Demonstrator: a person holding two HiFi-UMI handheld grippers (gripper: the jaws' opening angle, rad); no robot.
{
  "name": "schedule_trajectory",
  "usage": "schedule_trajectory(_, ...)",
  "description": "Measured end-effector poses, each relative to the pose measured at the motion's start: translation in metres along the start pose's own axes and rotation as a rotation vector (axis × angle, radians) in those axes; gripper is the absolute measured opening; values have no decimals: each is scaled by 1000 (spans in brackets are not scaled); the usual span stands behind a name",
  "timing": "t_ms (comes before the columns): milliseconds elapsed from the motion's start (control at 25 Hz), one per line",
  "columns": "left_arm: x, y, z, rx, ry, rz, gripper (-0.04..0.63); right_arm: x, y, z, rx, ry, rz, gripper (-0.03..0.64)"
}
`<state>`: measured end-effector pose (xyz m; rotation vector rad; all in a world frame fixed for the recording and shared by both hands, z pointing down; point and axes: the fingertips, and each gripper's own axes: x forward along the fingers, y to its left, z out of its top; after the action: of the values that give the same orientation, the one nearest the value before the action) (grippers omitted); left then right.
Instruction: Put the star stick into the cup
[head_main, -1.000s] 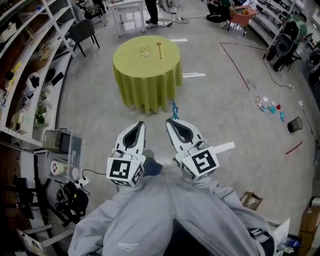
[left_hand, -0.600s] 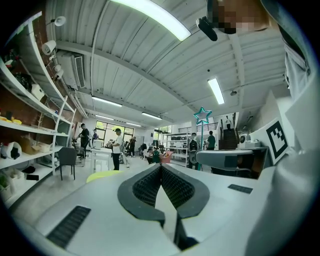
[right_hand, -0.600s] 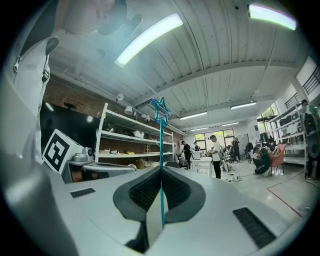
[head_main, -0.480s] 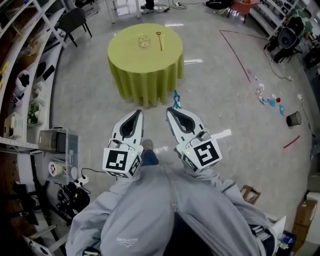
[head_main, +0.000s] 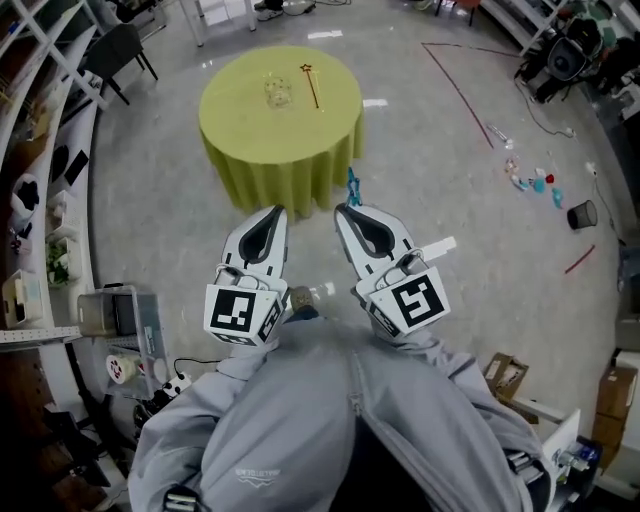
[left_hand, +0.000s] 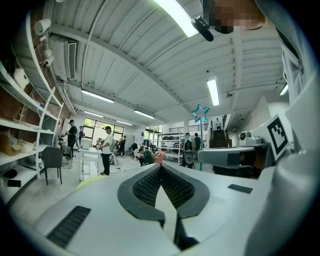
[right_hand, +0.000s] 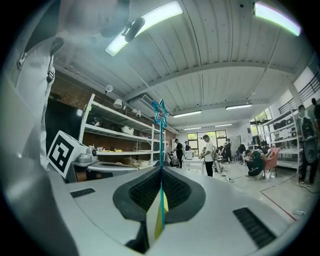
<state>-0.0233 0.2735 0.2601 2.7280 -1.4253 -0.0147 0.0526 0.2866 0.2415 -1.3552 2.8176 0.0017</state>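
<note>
Two star sticks: a teal star stick (right_hand: 161, 145) pinched upright in the right tool (head_main: 346, 210), and a gold star stick (head_main: 311, 86) near the round bench's (head_main: 245, 115) far edge beside one glass cup (head_main: 278, 92), faint. The left tool (head_main: 277, 212) is pressed together, empty.

Head camera looks steeply down over the person's grey sleeves (head_main: 300, 420): left tool (head_main: 277, 212) and right tool (head_main: 345, 208) sit close at frame centre, and the yellow-draped worktop (head_main: 280, 110) lies well beyond at upper centre. Each tool camera rides low behind its own jaws and faces level across the hall, catching the other tool at its frame edge. All three views share the teal star stick (right_hand: 160, 114).
</note>
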Motion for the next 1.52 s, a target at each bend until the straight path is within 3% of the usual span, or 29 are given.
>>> schedule_trajectory(400,23,42,-3,-5,-5,-48,17,43,-13,-5,-7,3,-65,35)
schedule_trajectory(1080,29,83,-4,-23,-32,-30,17,98,-2,-10,-7,9,7,35)
schedule_trajectory(1520,81,127,-4,-15,-34,-17,17,154,-37,-12,-17,-4,25,35)
